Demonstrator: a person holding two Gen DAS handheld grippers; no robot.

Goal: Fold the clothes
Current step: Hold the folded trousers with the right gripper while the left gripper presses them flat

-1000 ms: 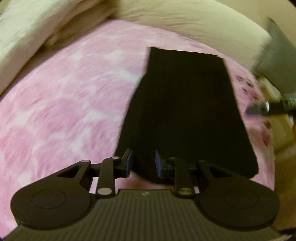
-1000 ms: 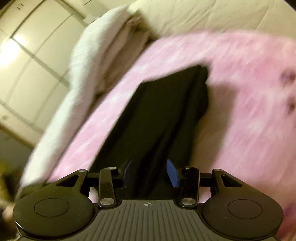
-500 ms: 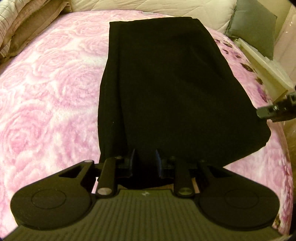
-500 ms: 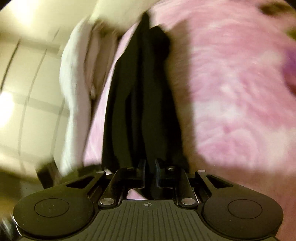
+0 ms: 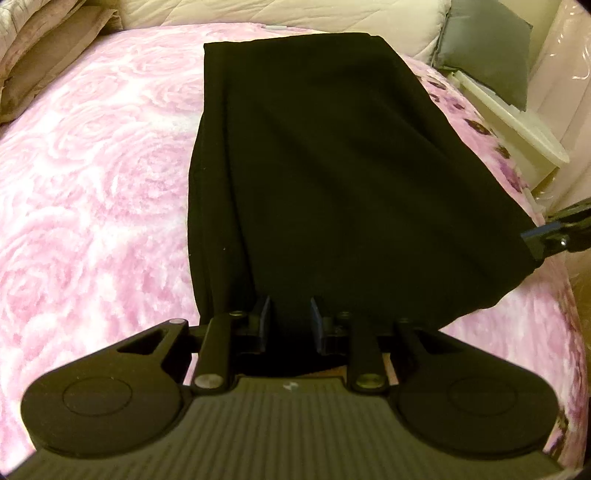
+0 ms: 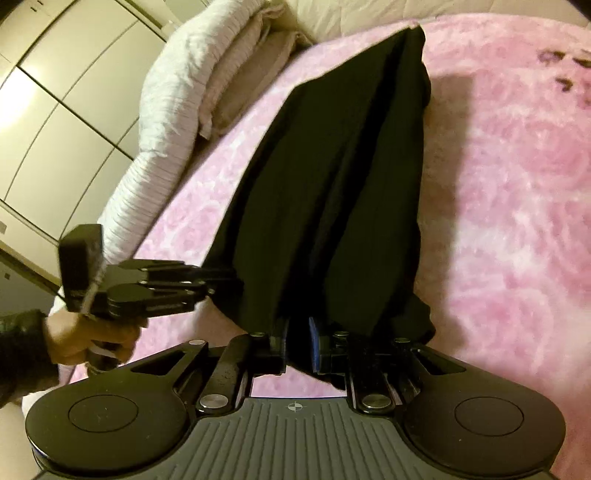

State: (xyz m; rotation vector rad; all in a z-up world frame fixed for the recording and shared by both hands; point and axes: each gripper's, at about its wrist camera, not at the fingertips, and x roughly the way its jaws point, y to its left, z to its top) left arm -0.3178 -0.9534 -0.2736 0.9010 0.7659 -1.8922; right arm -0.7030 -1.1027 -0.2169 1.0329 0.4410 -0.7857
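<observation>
A black garment (image 5: 332, 155), long and folded into a narrow panel, lies stretched across a bed, its far end flat on the pink blanket (image 5: 92, 166) and its near end lifted at two corners. In the right wrist view the cloth (image 6: 332, 184) falls in lengthwise pleats and tapers toward the far end.

The left hand-held gripper (image 5: 287, 320) is clamped on the near edge of the garment, close to its left corner; the cloth fills the narrow gap between the blue pads and drapes over the fingers. In the right wrist view this same gripper (image 6: 225, 286) reaches in from the left, its tips against the side of the cloth, held by a hand (image 6: 88, 338) with a dark sleeve (image 6: 22, 354).

The right hand-held gripper (image 6: 297, 341) is likewise closed on the other near corner, with bunched fabric pinched between its pads and a fold hanging below them. In the left wrist view its tip (image 5: 546, 236) meets the garment's right corner.

Around the blanket: folded pale bedding (image 6: 192, 103) at the left, a cream quilt (image 5: 388, 22) along the far edge, a grey cushion (image 5: 487, 48) and a white board (image 5: 517, 118) at the right. Cupboard doors (image 6: 55, 74) stand beyond the bed.
</observation>
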